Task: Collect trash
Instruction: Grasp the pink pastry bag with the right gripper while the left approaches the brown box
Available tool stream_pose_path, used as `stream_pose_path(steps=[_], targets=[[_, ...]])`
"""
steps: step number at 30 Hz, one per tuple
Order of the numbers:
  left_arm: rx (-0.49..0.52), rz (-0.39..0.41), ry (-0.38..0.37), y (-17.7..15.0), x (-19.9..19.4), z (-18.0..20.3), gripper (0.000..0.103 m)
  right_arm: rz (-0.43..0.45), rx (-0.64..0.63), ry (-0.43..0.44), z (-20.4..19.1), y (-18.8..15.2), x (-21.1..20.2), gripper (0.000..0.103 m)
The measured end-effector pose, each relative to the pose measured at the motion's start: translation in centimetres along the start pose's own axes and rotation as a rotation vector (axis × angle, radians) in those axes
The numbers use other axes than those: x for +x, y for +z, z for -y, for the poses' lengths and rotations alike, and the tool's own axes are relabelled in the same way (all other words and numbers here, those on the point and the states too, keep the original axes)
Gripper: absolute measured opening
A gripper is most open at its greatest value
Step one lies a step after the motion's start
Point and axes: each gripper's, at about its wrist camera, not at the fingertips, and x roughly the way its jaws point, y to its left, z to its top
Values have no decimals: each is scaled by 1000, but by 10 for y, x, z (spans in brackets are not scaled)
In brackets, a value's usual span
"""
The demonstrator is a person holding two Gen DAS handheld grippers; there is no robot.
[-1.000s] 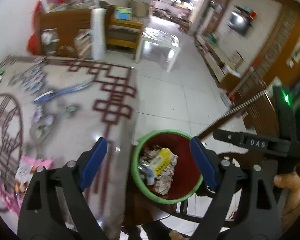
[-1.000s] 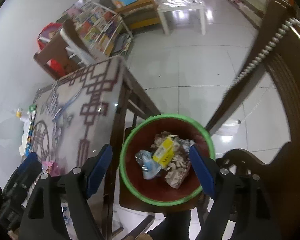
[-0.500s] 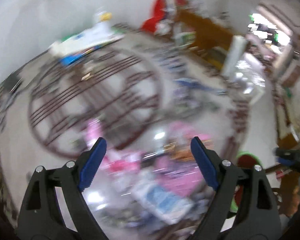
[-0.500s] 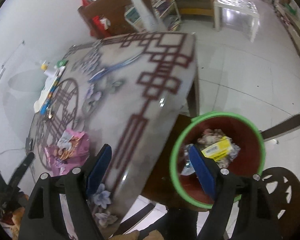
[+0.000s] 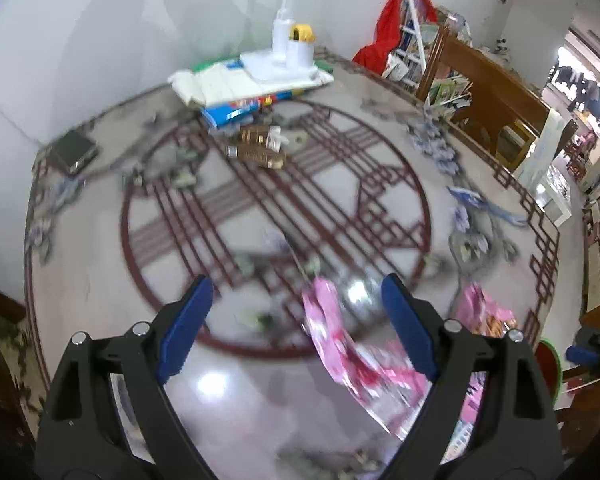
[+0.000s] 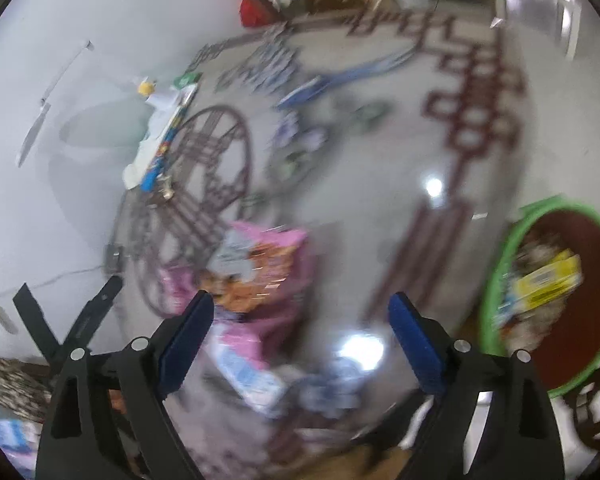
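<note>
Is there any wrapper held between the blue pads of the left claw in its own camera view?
No, the left claw stands open above the table, and the pink wrapper lies on the surface, untouched by either pad.

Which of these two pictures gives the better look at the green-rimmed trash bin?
The right wrist view: the trash bin shows its green rim, red inside and the litter already in it. In the left wrist view only a sliver of it peeks in at the right edge.
</note>
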Motion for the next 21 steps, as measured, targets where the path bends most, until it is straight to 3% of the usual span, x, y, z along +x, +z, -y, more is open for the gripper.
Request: stream_pose_path(steps=[4, 10, 13, 16, 18, 21], targets=[[124, -1, -5, 19, 20, -9, 88, -97, 68, 37, -26, 3, 45, 90], [318, -17, -5, 52, 63, -26, 93, -155, 137, -53, -47, 12, 92, 90], [478, -33, -14, 77, 92, -34, 94, -215, 109, -46, -53, 18, 116, 90], [627, -126, -10, 98, 122, -35, 98, -271, 50, 2, -56, 25, 133, 84], [742, -152, 38, 114, 145, -33, 98, -266, 1, -2, -58, 35, 137, 78], [865, -179, 13, 130, 171, -30, 98, -244, -60, -10, -61, 48, 140, 75]])
